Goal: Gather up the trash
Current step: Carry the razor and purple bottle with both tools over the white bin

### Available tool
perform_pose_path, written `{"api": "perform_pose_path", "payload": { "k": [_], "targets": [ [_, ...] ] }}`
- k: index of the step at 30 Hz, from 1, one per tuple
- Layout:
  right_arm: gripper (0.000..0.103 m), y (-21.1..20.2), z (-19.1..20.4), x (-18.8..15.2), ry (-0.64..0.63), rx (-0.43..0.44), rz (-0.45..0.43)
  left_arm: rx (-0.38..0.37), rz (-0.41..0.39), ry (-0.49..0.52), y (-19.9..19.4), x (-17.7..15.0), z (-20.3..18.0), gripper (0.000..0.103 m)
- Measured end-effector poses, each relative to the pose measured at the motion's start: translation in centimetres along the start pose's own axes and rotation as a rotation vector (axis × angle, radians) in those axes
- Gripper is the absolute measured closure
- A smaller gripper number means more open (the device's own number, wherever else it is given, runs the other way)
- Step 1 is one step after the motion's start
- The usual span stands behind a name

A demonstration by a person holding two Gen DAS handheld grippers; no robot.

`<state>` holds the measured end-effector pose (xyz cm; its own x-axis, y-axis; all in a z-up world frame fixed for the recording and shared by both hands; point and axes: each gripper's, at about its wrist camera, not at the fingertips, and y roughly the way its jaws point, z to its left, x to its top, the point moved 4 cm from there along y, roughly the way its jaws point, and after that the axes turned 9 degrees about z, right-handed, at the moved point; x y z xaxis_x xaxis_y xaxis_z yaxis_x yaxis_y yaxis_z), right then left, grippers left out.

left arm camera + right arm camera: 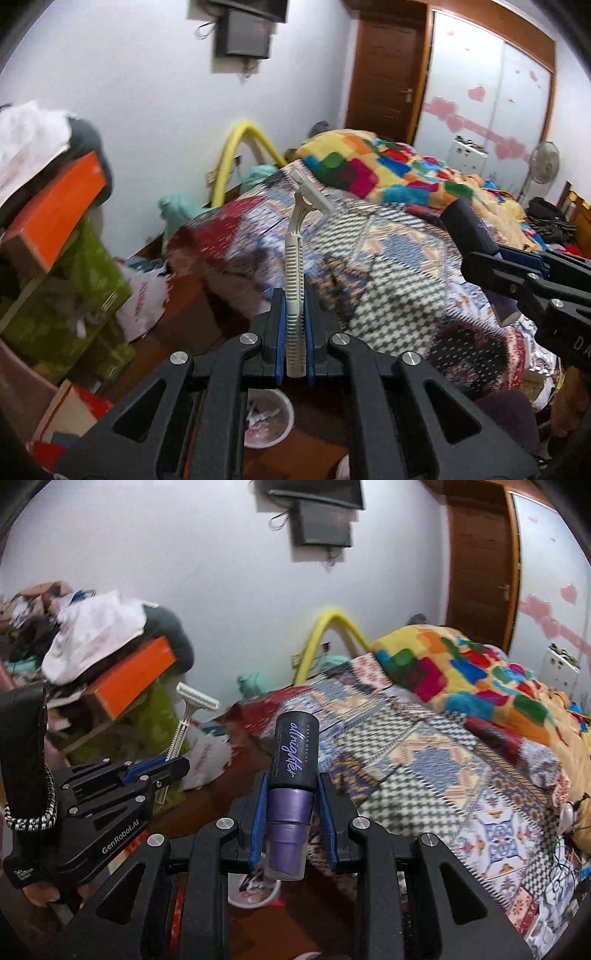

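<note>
While both views are smeared with motion blur, the grips read clearly enough.

Left wrist view: left gripper (295,332) is pinched tight on a white disposable razor (294,280), pads clamped on the ribbed handle, head sticking out forward and up past the fingertips. Held low on the handle, probably so the blade end stays clear of the pads. Below the jaws, on the dark floor, a white trash bin (266,421) with wrappers inside shows through the gripper frame; likely the drop target. Right gripper (491,254) enters from the right edge, carrying a dark cylinder, seen only from the side. Behind: the bed (399,258) with a patterned cover, a multicoloured blanket (373,166) bunched at the far end, stacked boxes (59,229) at left.

Right wrist view: right gripper (291,805) is partly closed around a purple spray bottle (290,794) with a dark cap, lettering "all nighter" readable. Blue pads bear on its sides, bottle pointing forward along the fingers, base toward the camera. Left gripper (155,768) is at left, razor (184,723) poking up from it. Same white trash bin (255,890) shows under the jaws, partly hidden.

Judgement: both pieces of trash are in hand and over the floor beside the bed, near the bin, not yet released. Next is lining each up above the rim and opening.
</note>
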<state>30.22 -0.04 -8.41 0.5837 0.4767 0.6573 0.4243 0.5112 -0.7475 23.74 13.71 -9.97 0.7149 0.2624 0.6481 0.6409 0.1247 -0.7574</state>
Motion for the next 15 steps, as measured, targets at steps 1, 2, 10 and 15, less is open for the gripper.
{"api": "perform_pose_path", "payload": {
  "k": [1, 2, 10, 15],
  "targets": [
    [0.079, 0.6, 0.7, -0.2, -0.011, 0.009, 0.014, 0.007, 0.008, -0.012, 0.1, -0.6, 0.7, 0.095],
    [0.079, 1.1, 1.2, -0.4, -0.018, 0.017, 0.027, 0.013, 0.018, -0.025, 0.3, -1.2, 1.5, 0.095],
    [0.079, 6.3, 5.0, -2.8, -0.075, 0.064, 0.156, 0.055, 0.129, -0.095, 3.6, -5.7, 5.4, 0.095],
    [0.079, 9.5, 6.5, -4.4, -0.109, 0.084, 0.244, 0.049, 0.228, -0.145, 7.0, -9.0, 7.2, 0.095]
  ]
}}
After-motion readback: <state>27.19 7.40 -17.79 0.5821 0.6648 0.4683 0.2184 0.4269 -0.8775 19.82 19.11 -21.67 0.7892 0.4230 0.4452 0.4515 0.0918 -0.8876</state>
